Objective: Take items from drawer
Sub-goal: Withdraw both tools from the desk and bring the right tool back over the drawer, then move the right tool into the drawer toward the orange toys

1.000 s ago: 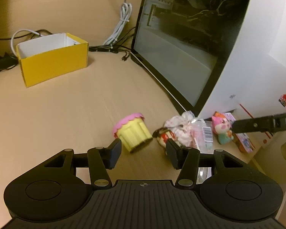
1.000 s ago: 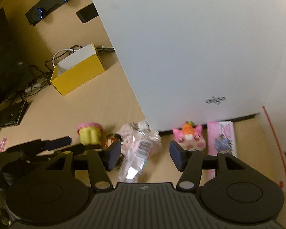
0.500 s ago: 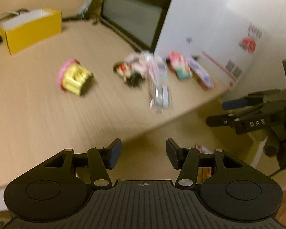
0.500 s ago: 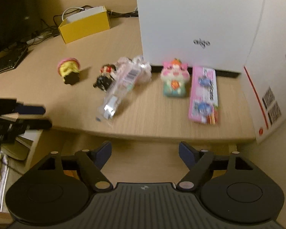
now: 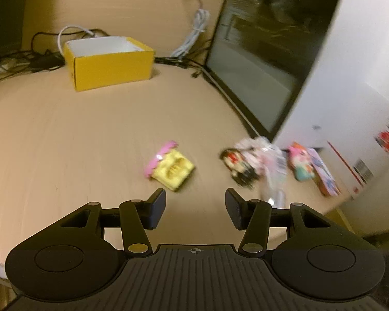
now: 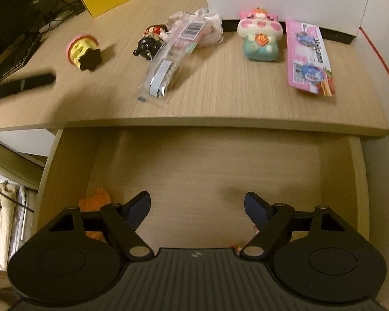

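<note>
The open drawer shows a bare wooden floor under the desk edge. An orange item lies at its left, half hidden behind my right gripper's finger. My right gripper hangs open over the drawer with nothing between its fingers. On the desk lie a yellow-pink cupcake toy, a small doll, a clear packet, a pink cat squishy and a pink card pack. My left gripper is open and empty above the desk, just short of the cupcake toy.
A yellow box and cables sit at the back of the desk. A computer case stands behind the toys, with a white carton at the right. Fabric lies beside the drawer's left wall.
My right gripper has widened its jaws and dropped from the desk top to over the open drawer. The left gripper swung back off the desk edge, then returned toward the cupcake toy.
</note>
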A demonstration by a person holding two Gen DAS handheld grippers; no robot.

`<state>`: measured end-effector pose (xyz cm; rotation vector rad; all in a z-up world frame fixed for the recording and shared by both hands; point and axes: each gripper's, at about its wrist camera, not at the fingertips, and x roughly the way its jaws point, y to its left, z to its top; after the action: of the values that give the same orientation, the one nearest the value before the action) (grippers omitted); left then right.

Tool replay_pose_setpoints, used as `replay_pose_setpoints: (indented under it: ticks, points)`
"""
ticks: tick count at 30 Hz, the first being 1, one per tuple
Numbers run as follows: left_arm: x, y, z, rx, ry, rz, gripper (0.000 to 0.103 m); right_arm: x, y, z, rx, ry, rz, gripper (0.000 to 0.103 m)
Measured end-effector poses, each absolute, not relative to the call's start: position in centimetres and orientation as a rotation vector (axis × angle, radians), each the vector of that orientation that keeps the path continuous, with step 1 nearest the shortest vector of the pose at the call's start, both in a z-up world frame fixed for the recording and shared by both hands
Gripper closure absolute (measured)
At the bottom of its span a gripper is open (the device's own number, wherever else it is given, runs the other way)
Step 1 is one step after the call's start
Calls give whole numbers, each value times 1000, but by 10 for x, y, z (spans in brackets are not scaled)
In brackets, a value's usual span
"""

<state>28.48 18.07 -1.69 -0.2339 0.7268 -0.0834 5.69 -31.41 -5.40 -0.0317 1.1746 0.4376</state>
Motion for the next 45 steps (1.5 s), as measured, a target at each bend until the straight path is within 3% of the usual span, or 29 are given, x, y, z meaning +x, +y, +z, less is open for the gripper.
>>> replay_pose_setpoints:
  ticks: [9, 20, 28, 32, 41, 43, 45]
  points:
    - [318, 171, -35, -204, 766, -97, 48, 56, -303, -55, -105, 1175, 458, 23]
    - [262, 158, -34, -124, 854, -219, 48, 84, -332, -65, -70, 1250, 394, 17]
    - [229, 180, -33, -177, 889, -105, 49, 60, -234, -74, -298, 1181, 758, 17]
    - [214, 192, -27, -221, 874, -40, 49, 47, -185, -83, -379, 1167, 1024, 25]
    - [184, 210, -23, -277, 872, 30, 50, 42, -126, -123, -546, 1205, 1183, 26]
    - [180, 209, -23, -275, 875, 21, 51, 42, -126, -132, -586, 1206, 1177, 31]
    - [178, 208, -25, -274, 881, 13, 51, 44, -126, -135, -586, 1227, 1181, 47]
